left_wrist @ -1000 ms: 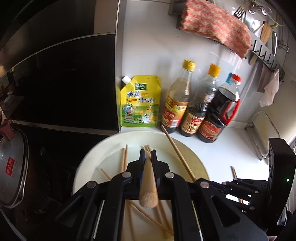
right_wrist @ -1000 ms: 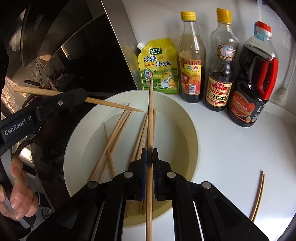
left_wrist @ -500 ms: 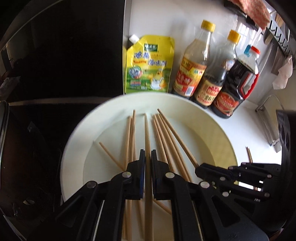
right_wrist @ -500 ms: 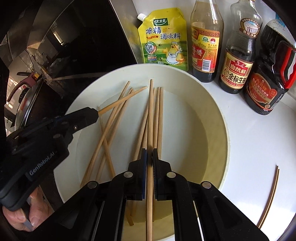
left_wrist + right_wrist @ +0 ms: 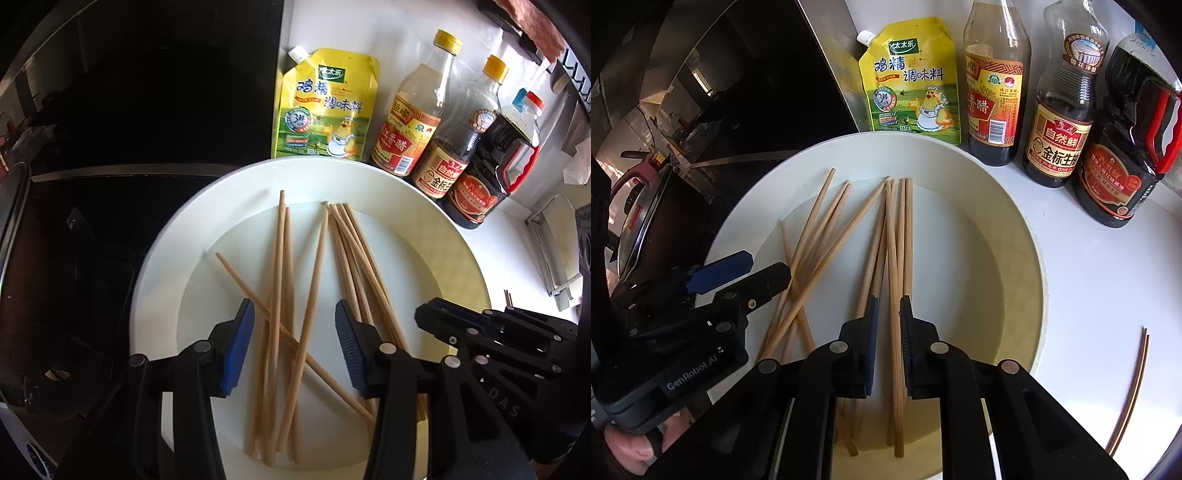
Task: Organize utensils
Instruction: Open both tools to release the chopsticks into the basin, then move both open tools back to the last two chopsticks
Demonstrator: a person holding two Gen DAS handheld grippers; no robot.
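Hovering over the white plate [image 5: 155, 266], the left gripper [image 5: 294, 314] had its blue-padded jaws opening, well apart, with several chopsticks [image 5: 275, 295] lying loose on the plate between and below them, none pressed by a pad. More chopsticks fanned out toward the right jaw and passed under it. Beside it, over the same plate [image 5: 1027, 266], the right gripper [image 5: 889, 308] was just beginning to part its jaws, a narrow gap showing on either side of one chopstick [image 5: 892, 254] that ran straight between them and lay down among the others on the plate. A separate pair of chopsticks [image 5: 1132, 387] lay on the white counter [image 5: 1108, 295] to the right of the plate, well apart from both grippers. Behind the plate stood a yellow pouch [image 5: 912, 85] and three bottles [image 5: 995, 92].
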